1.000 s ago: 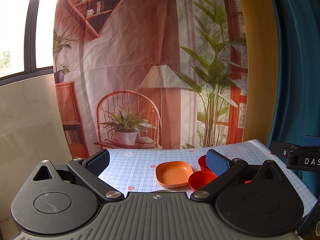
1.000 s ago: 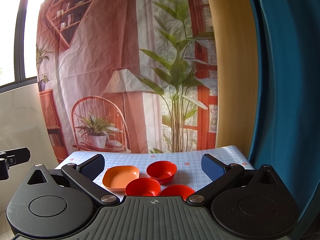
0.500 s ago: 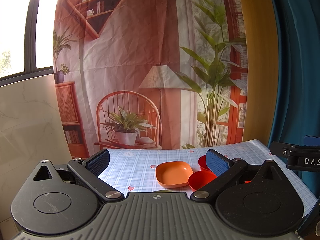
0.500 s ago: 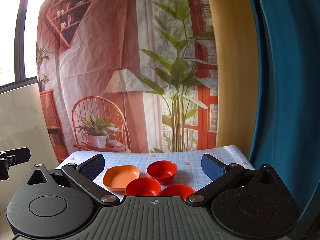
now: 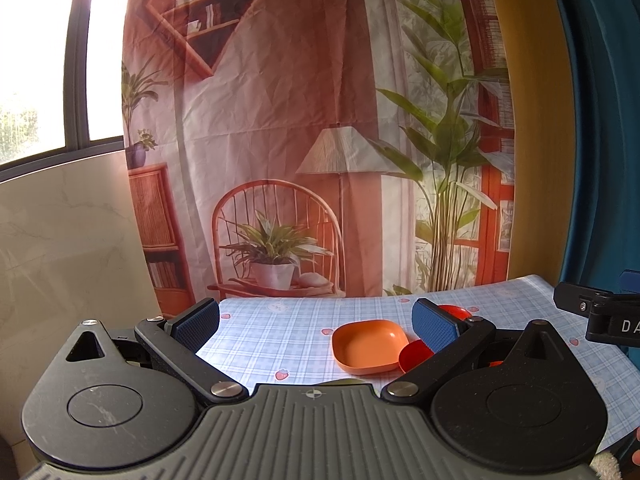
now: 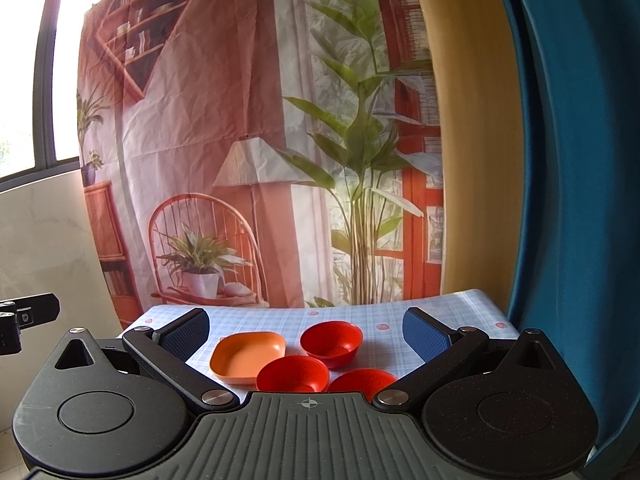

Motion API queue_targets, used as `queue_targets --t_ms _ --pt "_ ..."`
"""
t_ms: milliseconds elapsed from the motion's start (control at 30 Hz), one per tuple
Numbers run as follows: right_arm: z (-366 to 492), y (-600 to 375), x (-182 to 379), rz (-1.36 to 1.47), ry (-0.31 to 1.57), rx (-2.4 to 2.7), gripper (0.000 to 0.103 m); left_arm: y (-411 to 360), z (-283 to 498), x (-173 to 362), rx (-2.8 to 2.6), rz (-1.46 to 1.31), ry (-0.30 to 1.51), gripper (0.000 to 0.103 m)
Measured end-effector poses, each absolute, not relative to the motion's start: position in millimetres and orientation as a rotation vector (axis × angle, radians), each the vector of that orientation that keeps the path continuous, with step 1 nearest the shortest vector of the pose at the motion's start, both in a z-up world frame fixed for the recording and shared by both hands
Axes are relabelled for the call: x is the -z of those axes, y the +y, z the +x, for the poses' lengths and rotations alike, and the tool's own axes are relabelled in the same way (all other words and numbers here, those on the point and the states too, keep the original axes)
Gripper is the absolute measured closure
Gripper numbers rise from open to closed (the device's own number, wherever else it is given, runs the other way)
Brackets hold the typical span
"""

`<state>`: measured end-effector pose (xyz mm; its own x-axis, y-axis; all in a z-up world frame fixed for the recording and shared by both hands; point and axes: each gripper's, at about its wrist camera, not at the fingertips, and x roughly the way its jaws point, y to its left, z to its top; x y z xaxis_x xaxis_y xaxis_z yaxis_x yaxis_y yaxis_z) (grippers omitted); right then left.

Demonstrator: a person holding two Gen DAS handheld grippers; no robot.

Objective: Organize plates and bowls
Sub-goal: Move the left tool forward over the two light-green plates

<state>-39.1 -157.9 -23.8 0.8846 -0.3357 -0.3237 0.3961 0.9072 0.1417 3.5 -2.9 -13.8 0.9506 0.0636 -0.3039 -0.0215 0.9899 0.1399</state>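
An orange square plate [image 6: 248, 355] lies on the checked tablecloth [image 6: 384, 320], with three red bowls beside it: a far one [image 6: 331, 342], a near middle one [image 6: 293, 374] and a near right one [image 6: 362, 382]. My right gripper [image 6: 306, 330] is open and empty, held short of them. In the left wrist view the orange plate [image 5: 368, 346] lies ahead, and a red bowl [image 5: 414, 354] is partly hidden behind the right finger. My left gripper [image 5: 316, 322] is open and empty, above the near edge of the table.
A printed cloth backdrop [image 5: 320, 140] hangs behind the table. A blue curtain [image 6: 560, 160] is at the right, a marble wall [image 5: 60, 248] at the left. The right gripper's body [image 5: 600, 316] shows at the right edge of the left wrist view.
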Motion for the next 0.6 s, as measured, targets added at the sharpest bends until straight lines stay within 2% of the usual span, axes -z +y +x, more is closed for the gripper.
queue_targets --t_ms 233,600 --pt "-25 -166 53 0.233 0.295 0.381 0.0 4 10 25 -0.04 0.081 0.272 0.0" --pt "7 -165 103 0.255 0.447 0.366 0.0 10 45 72 -0.038 0.072 0.353 0.0"
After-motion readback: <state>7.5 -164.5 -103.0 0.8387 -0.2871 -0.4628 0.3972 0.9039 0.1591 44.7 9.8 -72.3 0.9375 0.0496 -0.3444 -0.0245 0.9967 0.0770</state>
